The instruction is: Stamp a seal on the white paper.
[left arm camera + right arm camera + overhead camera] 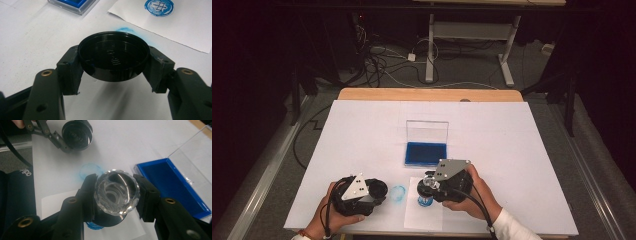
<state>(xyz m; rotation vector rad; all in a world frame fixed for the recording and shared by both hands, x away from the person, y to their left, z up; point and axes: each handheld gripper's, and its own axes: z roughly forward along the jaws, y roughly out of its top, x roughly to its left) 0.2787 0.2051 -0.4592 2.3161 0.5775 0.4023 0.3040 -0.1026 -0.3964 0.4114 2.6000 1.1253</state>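
A: Your left gripper (pixel 113 75) is holding the round black plastic cap (pixel 113 56); its jaws are closed on the cap's two sides, just above the white desk (pixel 362 130), near your edge of it.

B: And the right?

A: Your right gripper (pixel 116 195) is clamping the stamp with the faceted clear crystal knob (pixel 116 192), jaws shut on the knob from both sides. The stamp is standing over the small white sheet of paper (pixel 424 215), its blue base (pixel 425 201) right above a round blue print (pixel 93 226).

B: Anything nearby?

A: A faint blue ring-shaped smudge (pixel 398 193) is lying on the desk between your two grippers. The blue ink pad in its clear open case (pixel 426 152) is sitting farther out, just beyond the stamp, lid (pixel 427 131) standing upright.
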